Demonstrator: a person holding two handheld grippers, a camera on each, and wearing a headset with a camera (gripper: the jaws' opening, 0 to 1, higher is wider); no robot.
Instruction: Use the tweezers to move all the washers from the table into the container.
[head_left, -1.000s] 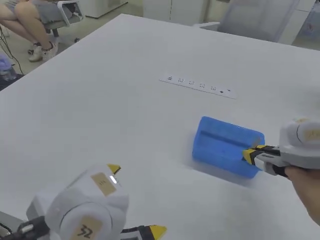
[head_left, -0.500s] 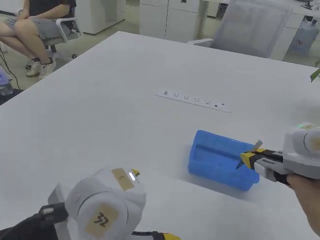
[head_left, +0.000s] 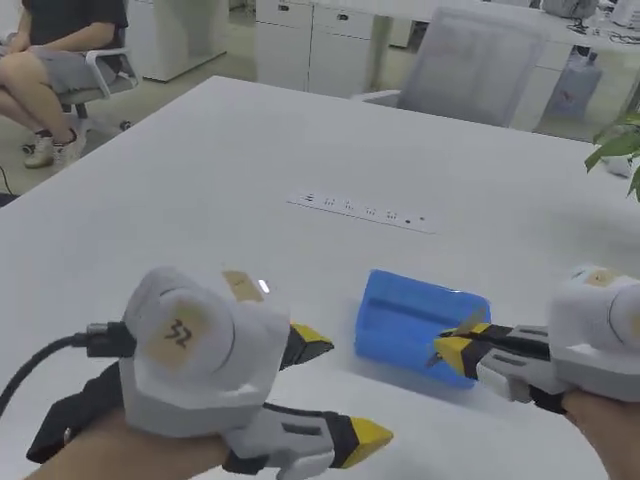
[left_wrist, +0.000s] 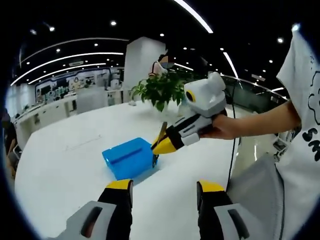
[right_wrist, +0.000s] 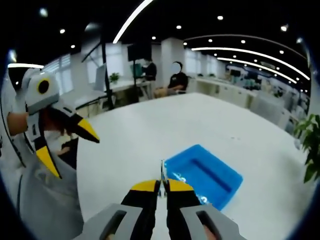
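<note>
A blue rectangular container lies on the white table. My right gripper is shut on thin metal tweezers, and its yellow tips are over the container's near right end. In the right gripper view the tweezers stick out between the closed jaws toward the container. My left gripper hovers open and holds nothing, just left of the container. In the left gripper view the right gripper is beside the container.
A power socket strip is set into the table beyond the container. A grey chair stands at the far edge, a seated person is at the far left, and plant leaves are at the right.
The head camera has shifted. My left gripper has come up and right, closer to the container. My right gripper, with the tweezers, has edged slightly further over the container.
</note>
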